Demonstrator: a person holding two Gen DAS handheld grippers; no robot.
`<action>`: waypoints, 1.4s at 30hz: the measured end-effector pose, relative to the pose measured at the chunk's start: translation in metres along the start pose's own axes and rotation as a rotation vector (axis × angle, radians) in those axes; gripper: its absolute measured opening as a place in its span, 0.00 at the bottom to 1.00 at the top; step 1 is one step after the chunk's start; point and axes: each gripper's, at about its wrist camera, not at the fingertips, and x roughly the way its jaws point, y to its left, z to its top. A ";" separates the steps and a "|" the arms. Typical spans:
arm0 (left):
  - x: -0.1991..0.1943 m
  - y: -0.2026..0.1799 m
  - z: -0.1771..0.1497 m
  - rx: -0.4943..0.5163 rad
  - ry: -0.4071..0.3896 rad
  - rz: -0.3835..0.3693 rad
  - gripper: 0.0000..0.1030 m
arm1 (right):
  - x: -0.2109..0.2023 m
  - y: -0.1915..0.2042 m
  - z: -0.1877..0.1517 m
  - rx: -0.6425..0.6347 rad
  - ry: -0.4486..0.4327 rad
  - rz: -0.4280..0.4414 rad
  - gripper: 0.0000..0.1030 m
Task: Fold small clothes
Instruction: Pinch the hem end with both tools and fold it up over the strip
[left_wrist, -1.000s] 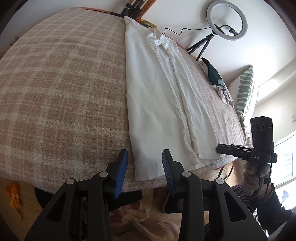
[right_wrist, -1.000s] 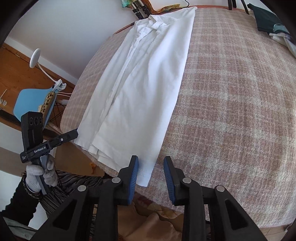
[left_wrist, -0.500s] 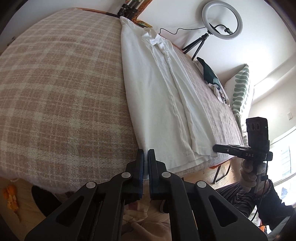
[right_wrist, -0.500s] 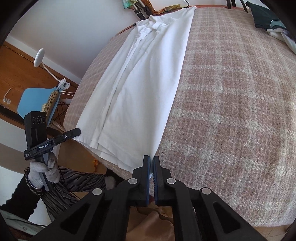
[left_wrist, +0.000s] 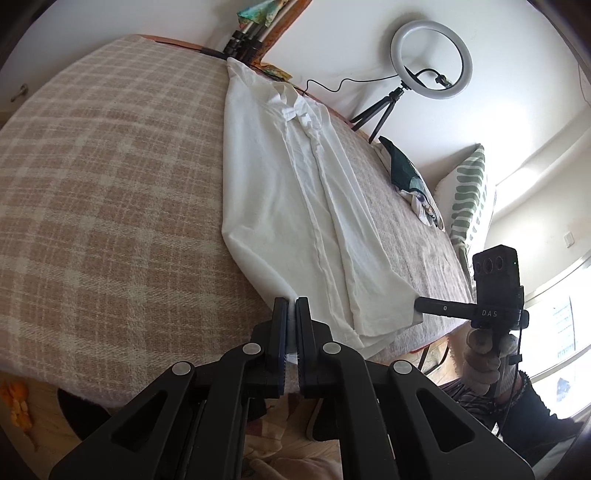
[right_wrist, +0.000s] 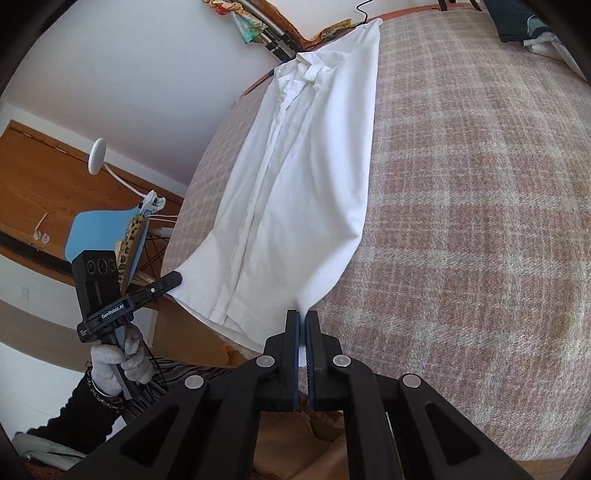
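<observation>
Checked pink-and-cream blanket (left_wrist: 110, 192) covers the bed, and white walls are seen behind it. At the near edge, the left gripper (left_wrist: 291, 314) is clamped shut on the left bottom corner of a white shirt (left_wrist: 295, 206), a sliver of white cloth being visible between its blue-lined fingers. The right gripper (right_wrist: 303, 325) is likewise closed on the other bottom corner of the shirt (right_wrist: 295, 192), the hem being pinched between its pads. Both corners are lifted a little off the blanket (right_wrist: 480, 221), so that the hem is drawn up into two peaks. The shirt is laid lengthwise on the bed, buttoned front up, with its collar at the far end. Further out, a dark green garment (left_wrist: 404, 168) is seen crumpled near a green-patterned pillow (left_wrist: 467, 192). A ring light (left_wrist: 430, 59) on a tripod is stood by the far wall. A blue chair (right_wrist: 99, 229) is seen beside the bed.
</observation>
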 end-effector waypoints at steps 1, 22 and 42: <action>-0.001 -0.001 0.003 -0.003 -0.006 -0.004 0.03 | -0.001 -0.003 0.002 0.009 -0.007 0.015 0.00; 0.032 0.012 0.093 -0.024 -0.094 0.053 0.03 | -0.002 -0.023 0.093 0.084 -0.139 -0.008 0.00; 0.068 0.034 0.130 -0.032 -0.085 0.159 0.13 | 0.025 -0.040 0.131 0.125 -0.118 -0.095 0.12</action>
